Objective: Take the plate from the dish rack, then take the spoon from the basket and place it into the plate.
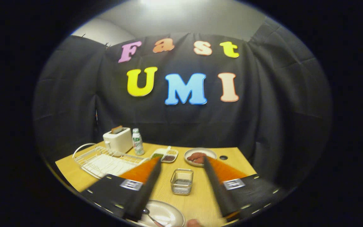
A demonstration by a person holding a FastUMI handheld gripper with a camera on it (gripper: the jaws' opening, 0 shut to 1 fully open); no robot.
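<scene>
My gripper [181, 162]: spread, empty. Spoon [151, 217] lies in plate [165, 214], below and behind fingertips, handle angled toward me.

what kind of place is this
Probably a mock kitchen set in a recording booth: a wooden table backed by black cloth, holding a toaster, a dish rack and a plate. The gripper hangs open above it.

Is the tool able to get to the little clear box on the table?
Probably yes. The tool is open, and the clear box sits on the table between its fingers with nothing in front of it.
</scene>
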